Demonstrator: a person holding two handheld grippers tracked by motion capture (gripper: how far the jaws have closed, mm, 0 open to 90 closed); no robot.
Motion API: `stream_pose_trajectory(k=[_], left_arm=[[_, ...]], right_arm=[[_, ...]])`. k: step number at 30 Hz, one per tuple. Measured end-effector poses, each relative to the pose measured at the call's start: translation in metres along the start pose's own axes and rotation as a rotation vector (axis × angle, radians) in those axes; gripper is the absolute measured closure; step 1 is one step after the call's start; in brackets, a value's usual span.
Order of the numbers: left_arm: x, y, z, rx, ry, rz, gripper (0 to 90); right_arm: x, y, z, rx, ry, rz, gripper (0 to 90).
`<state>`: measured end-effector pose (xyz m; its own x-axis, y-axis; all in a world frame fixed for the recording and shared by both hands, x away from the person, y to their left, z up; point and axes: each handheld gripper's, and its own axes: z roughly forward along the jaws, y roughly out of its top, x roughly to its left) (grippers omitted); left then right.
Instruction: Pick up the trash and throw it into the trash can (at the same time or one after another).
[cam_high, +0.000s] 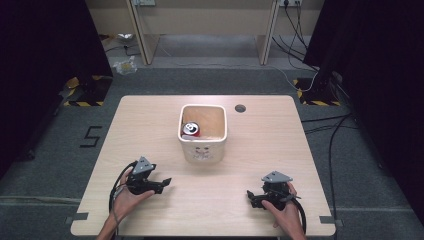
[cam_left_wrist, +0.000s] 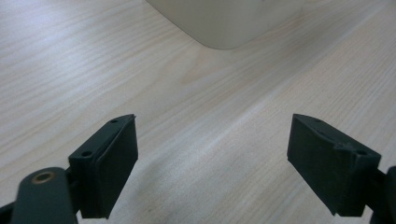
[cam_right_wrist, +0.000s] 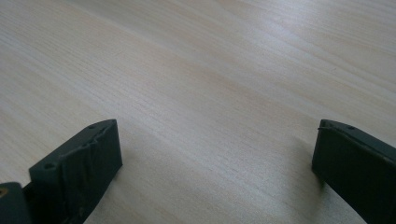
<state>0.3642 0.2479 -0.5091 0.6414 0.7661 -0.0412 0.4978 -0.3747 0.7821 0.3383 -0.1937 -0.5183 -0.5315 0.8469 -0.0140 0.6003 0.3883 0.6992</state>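
A cream square bin (cam_high: 203, 150) with a small face print on its front stands at the middle of the wooden table (cam_high: 150, 125). Inside it lies a red drinks can (cam_high: 190, 129), silver top showing, at the bin's left side. My left gripper (cam_high: 165, 183) rests low on the table at the near left, open and holding nothing; its jaws (cam_left_wrist: 212, 158) stand wide apart over bare wood, with the bin's lower corner (cam_left_wrist: 224, 23) ahead. My right gripper (cam_high: 250, 196) sits at the near right, open, its jaws (cam_right_wrist: 215, 163) wide over bare wood.
A round cable hole (cam_high: 240, 108) lies in the table's far right part. Beyond the table are desk legs, cables on the grey floor and black curtains at both sides. Hazard-striped bases (cam_high: 82, 102) sit on the floor.
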Motion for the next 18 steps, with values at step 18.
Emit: stream_pose_trajectory(k=[18], left_arm=[[-0.006, -0.014, -0.001, 0.050, -0.007, 0.010, 16.0]], right_arm=[[0.000, 0.000, 0.000, 0.000, 0.001, -0.005, 1.6]])
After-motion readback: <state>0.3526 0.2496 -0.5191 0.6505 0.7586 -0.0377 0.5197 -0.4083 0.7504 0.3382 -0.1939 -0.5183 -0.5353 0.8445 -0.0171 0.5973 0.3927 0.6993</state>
